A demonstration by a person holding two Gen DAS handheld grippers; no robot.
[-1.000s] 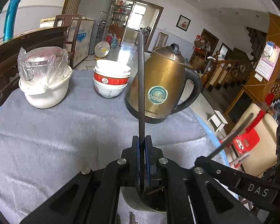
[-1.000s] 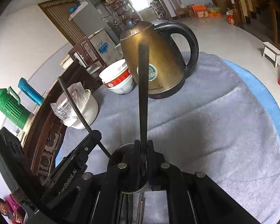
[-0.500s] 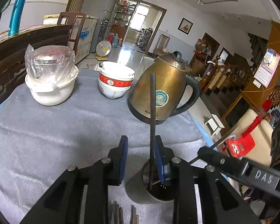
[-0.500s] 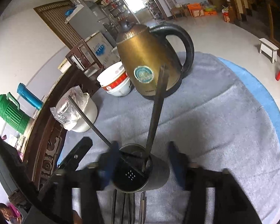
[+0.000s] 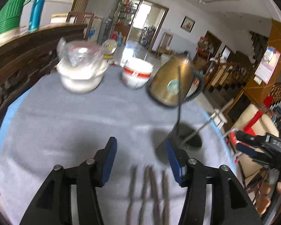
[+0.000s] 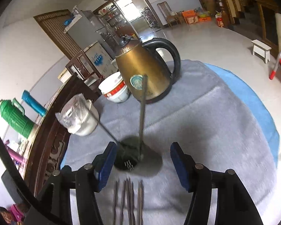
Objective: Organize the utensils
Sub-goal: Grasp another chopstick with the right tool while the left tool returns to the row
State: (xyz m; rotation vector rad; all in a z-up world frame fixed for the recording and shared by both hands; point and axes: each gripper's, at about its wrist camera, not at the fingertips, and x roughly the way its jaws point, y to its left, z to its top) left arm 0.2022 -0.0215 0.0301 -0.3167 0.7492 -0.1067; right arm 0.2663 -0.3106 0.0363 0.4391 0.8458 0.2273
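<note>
Both grippers empty, 2 chopsticks in holder, 4 more flat on cloth.

L gripper (image 5: pixel 140 161) & R gripper (image 6: pixel 142 166) jaws spread wide, nothing pinched. Dark holder cup (image 6: pixel 130 157) sits on grey cloth (image 6: pixel 206 131) near kettle (image 6: pixel 146 69); sticks in cup (image 6: pixel 142 116) lean apart. Loose chopsticks (image 6: pixel 128 200) lie side by side just below cup, btwn R fingers. Prob thin, stiff, light, slick metal; would roll. Best pinch one mid-shaft, crosswise.

Left gripper (image 5: pixel 140 157) and right gripper (image 6: pixel 141 161) both point toward 12 o'clock, jaws spread wide, gripping nothing.
</note>
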